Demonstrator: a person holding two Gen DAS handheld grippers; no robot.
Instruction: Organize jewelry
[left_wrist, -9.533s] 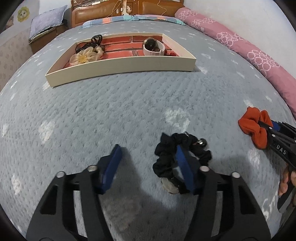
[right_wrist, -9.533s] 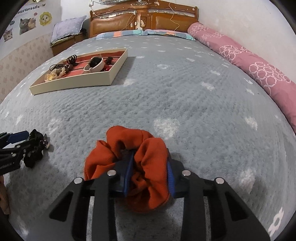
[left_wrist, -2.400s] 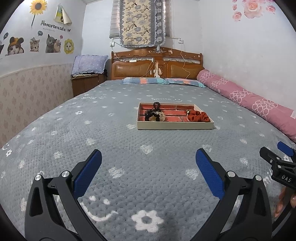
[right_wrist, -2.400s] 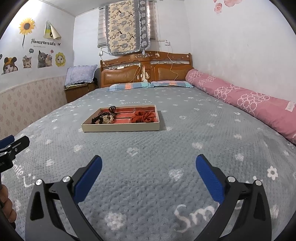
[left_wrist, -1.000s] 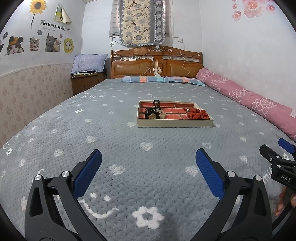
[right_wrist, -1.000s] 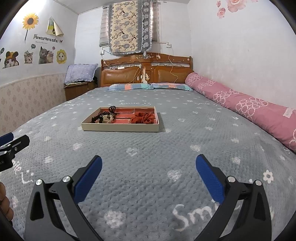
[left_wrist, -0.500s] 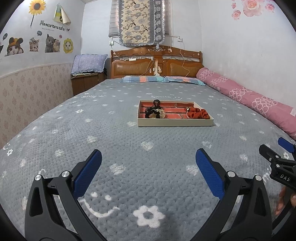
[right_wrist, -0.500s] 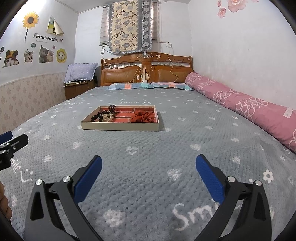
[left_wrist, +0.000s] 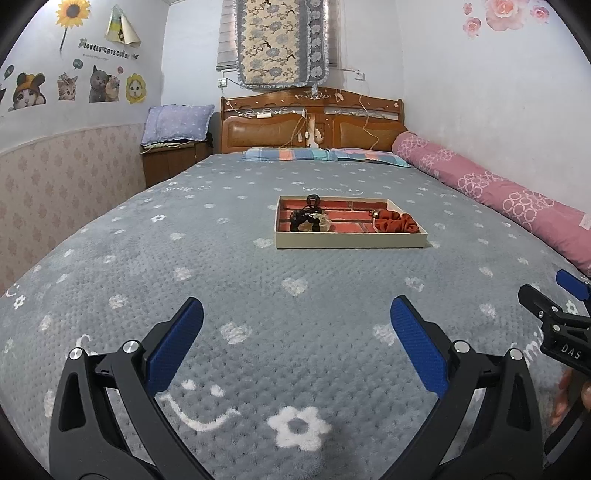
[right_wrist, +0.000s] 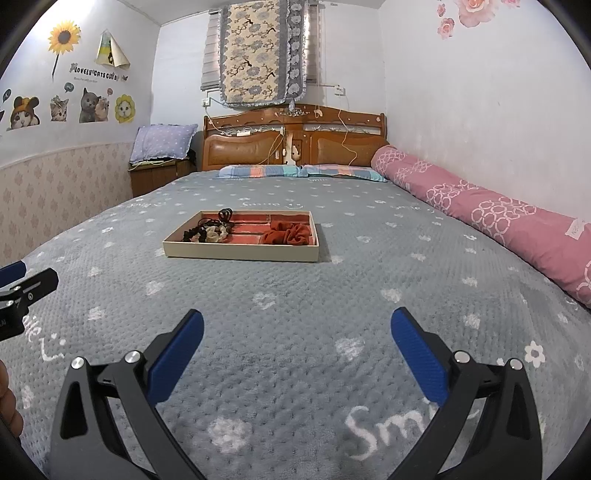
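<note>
A shallow cream tray (left_wrist: 351, 240) with a red brick-pattern floor lies in the middle of the grey bedspread; it also shows in the right wrist view (right_wrist: 240, 254). In it lie an orange-red scrunchie (left_wrist: 397, 225) (right_wrist: 288, 233) at the right, and black hair ties with a beige flower piece (left_wrist: 308, 218) (right_wrist: 208, 232) at the left. My left gripper (left_wrist: 295, 332) is open and empty, well short of the tray. My right gripper (right_wrist: 295, 336) is open and empty too, also far back from the tray.
A long pink bolster (left_wrist: 498, 195) runs along the bed's right side by the wall. A wooden headboard (left_wrist: 310, 125) and striped pillows are at the far end. A bedside cabinet (left_wrist: 170, 162) with a purple pillow stands at the back left.
Earlier each gripper was at a scrunchie on the bedspread; both scrunchies now lie in the tray and both grippers are open and drawn back. Over the last second the views barely shift.
</note>
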